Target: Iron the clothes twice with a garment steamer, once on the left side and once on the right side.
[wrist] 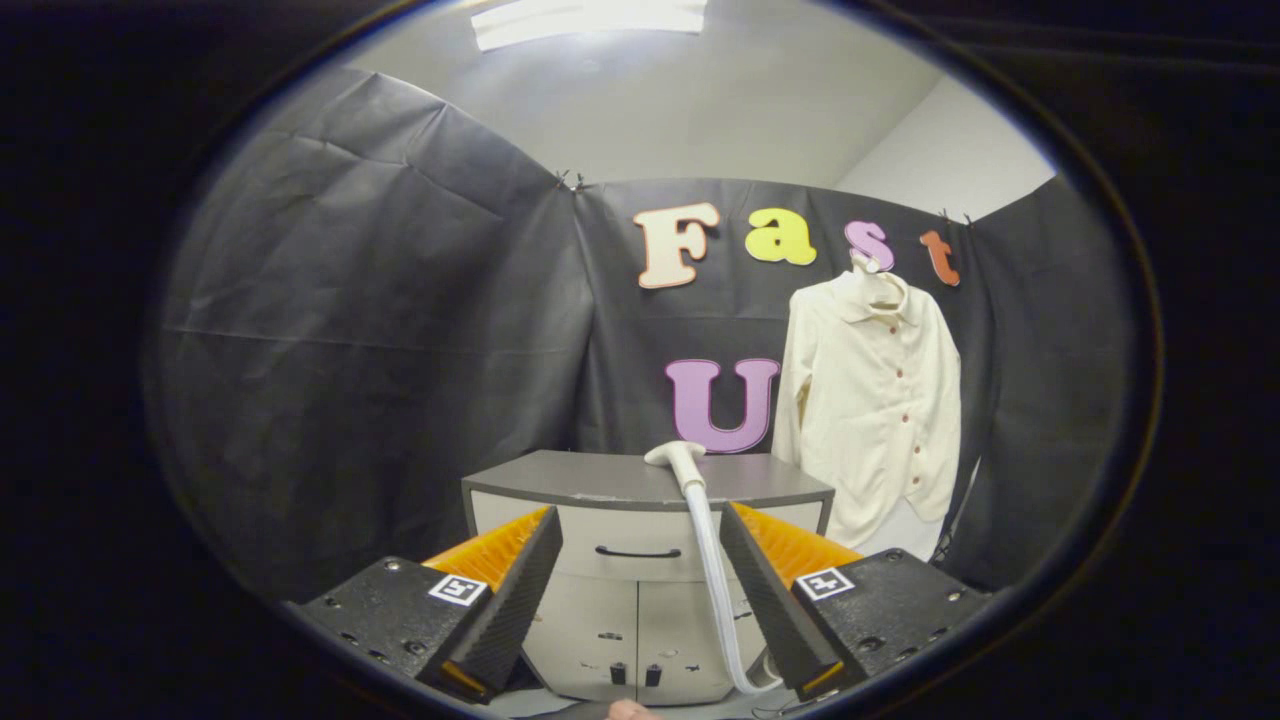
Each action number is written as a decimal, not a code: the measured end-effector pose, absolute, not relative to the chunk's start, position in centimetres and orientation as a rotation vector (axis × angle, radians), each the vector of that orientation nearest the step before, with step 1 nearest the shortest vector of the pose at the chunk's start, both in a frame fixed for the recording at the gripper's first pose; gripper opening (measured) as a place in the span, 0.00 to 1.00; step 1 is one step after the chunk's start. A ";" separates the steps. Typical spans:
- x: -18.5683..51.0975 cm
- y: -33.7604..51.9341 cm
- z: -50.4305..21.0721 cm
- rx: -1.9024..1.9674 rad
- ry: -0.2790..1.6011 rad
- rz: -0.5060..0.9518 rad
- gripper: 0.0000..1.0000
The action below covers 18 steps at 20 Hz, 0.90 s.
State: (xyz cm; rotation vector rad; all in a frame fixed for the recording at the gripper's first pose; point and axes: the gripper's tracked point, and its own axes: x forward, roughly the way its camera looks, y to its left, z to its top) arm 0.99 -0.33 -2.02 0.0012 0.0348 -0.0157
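Your gripper [640, 590] hangs released, holding nothing. Beyond its spread jaws the steamer head [677, 456] rests on the cabinet [600, 480], hose [712, 570] trailing down. Right of the cabinet hangs the cream shirt [870, 410].

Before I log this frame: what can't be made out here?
- Steamer head on the cabinet: its face is turned away; the hose ends behind a finger of the open tongs.
- Shirt: creases too small; hem hidden by the cabinet.
- Cabinet's base: cut off below.
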 end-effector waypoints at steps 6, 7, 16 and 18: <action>3.6 -0.6 -2.8 -0.029 0.064 -0.018 0.96; 4.3 -0.7 -2.9 -0.033 0.071 -0.017 0.96; 11.7 -3.6 -4.1 -0.052 0.114 -0.040 0.97; 13.4 -3.8 -4.4 -0.028 0.119 -0.035 0.97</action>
